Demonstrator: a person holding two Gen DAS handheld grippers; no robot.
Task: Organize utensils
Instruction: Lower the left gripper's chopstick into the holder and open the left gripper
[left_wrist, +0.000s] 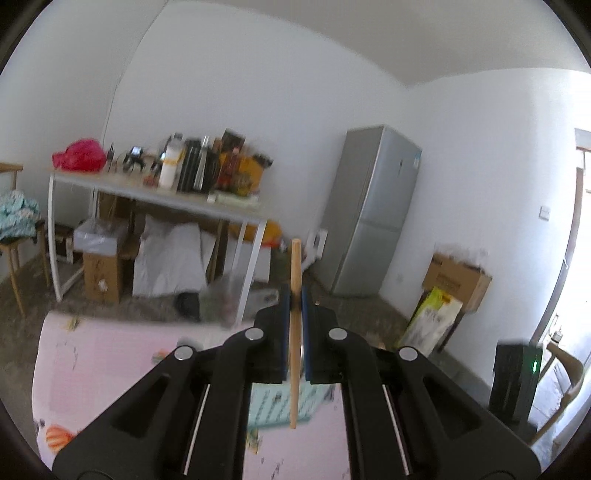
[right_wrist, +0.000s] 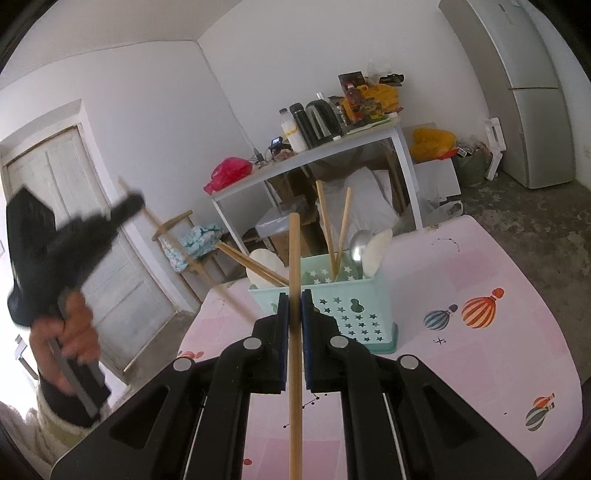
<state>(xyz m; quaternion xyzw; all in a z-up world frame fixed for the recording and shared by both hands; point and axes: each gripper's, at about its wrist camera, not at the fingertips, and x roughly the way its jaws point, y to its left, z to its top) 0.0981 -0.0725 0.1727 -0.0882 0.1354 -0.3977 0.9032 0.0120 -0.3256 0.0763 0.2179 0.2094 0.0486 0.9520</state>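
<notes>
The left gripper (left_wrist: 294, 301) clamps an upright chopstick (left_wrist: 294, 332) at frame centre; the right gripper (right_wrist: 294, 306) clamps another chopstick (right_wrist: 294, 354) before the mint utensil basket (right_wrist: 354, 317) on the table (right_wrist: 480, 369).

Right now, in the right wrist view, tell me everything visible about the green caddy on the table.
The caddy is a mint-green plastic box with star and gourd-shaped cut-outs in its walls and a flared base. It stands upright on the pink balloon-print table, just past the right tool, which is shut on a chopstick. Inside it are several chopsticks, some upright and some leaning out to the left, a metal spoon and two white spoons. The tool and the held chopstick hide its near left corner.
</notes>
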